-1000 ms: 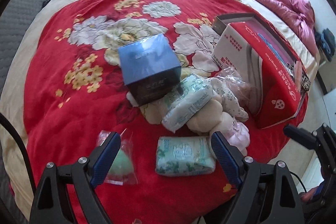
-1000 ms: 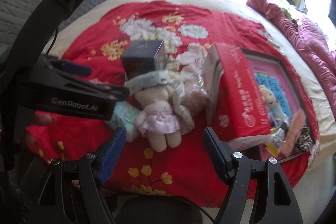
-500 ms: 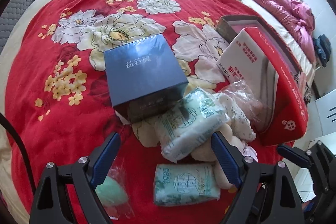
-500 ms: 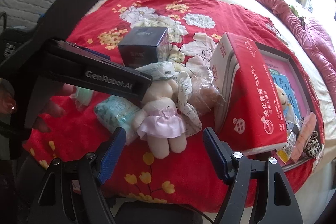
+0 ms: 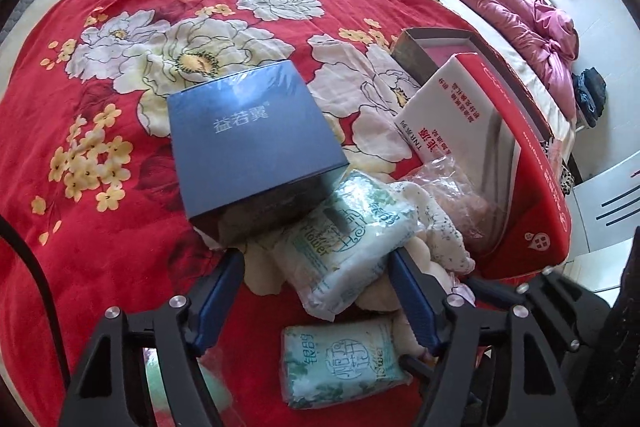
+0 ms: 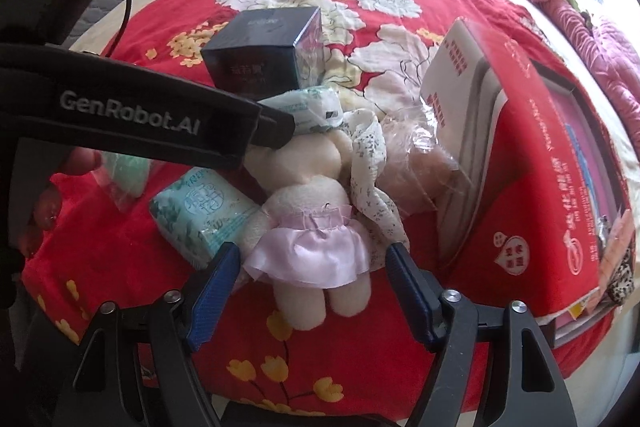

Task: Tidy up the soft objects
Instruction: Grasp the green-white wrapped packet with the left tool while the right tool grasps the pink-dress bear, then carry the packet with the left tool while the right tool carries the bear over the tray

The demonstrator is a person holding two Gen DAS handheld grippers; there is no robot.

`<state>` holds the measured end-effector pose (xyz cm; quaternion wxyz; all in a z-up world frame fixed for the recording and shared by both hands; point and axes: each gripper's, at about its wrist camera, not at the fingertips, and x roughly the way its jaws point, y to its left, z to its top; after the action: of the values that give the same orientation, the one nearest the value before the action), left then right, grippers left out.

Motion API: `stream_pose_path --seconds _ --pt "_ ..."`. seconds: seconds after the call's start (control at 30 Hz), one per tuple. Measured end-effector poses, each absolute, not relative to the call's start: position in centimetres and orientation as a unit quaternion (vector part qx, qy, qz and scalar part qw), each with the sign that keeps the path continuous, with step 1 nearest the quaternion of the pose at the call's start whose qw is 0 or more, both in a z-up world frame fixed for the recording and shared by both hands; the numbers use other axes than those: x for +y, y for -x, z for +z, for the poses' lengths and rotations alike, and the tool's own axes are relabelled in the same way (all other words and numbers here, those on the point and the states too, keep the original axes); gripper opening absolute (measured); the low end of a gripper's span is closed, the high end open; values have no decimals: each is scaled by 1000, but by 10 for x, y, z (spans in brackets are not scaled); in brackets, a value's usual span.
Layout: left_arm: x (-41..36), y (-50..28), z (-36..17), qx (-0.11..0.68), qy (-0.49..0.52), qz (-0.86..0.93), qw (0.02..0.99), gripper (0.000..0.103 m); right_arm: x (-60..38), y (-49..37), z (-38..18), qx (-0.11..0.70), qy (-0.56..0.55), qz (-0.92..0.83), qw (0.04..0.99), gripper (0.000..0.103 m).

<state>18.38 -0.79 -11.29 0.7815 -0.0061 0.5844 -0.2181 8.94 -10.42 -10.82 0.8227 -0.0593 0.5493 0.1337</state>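
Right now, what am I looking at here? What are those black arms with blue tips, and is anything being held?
No robot here: a person carries a hand-held gripper in each hand, with a camera looking along its blue fingers. One picture is from the left hand-held gripper, closing around a tissue pack. The other is from the right hand-held gripper, closing around a plush doll. Neither grips yet. On the red floral blanket also lie a blue box and a red carton.
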Motion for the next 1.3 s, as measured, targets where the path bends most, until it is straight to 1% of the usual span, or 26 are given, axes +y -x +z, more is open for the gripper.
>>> stream_pose_path --seconds 0.03,0.07,0.13,0.17,0.2,0.4,0.57,0.97,1.3 --pt "-9 -185 -114 586 11 -223 779 70 -104 -89 -109 551 58 134 822 59" --pt "-9 -185 -115 587 15 -226 777 65 -105 -89 -109 552 58 132 822 56" --pt "-10 -186 -117 590 30 -236 771 58 -109 -88 -110 554 43 138 820 46" --pt "-10 -187 -117 592 39 -241 768 53 -111 -88 -109 554 36 140 820 44" --pt "-11 -186 -118 593 43 -243 767 50 -114 -87 -107 553 27 144 820 41" --pt "-13 -183 -116 585 52 -243 772 34 -125 -79 -93 541 4 151 827 37" --pt "-11 -175 -107 577 52 -234 781 31 -129 -74 -83 532 -4 157 832 36" --pt "16 -143 -58 544 65 -198 812 31 -132 -57 -58 509 -7 170 844 35" --pt "15 -122 -16 513 48 -184 837 31 -151 -49 -13 459 -21 149 875 35"
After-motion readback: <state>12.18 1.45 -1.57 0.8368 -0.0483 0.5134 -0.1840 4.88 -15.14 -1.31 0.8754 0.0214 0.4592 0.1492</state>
